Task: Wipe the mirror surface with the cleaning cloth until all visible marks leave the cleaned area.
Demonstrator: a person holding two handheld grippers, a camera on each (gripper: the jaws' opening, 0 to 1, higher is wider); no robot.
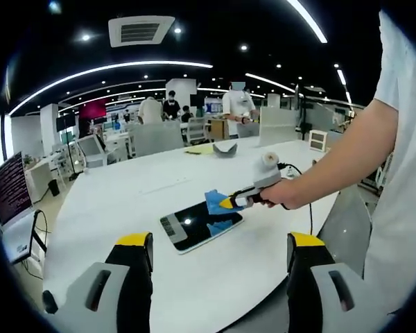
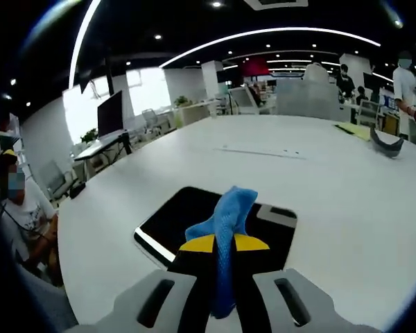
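One mirror (image 1: 197,225), one blue cloth (image 2: 225,222), two tools, one table (image 1: 125,191).

The blue cleaning cloth (image 2: 225,229) and the right claw (image 2: 224,244) cover the near middle of the mirror (image 2: 173,215); any marks beneath cannot be judged. In the left gripper view, the cloth (image 1: 217,206) hides the mirror's (image 1: 194,225) far corner. The dark object (image 1: 224,149) farther along the worktop (image 1: 125,194) is too small to identify.

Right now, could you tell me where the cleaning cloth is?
The blue cleaning cloth is clamped in the right hand-held gripper, resting on the dark mirror on the white table.
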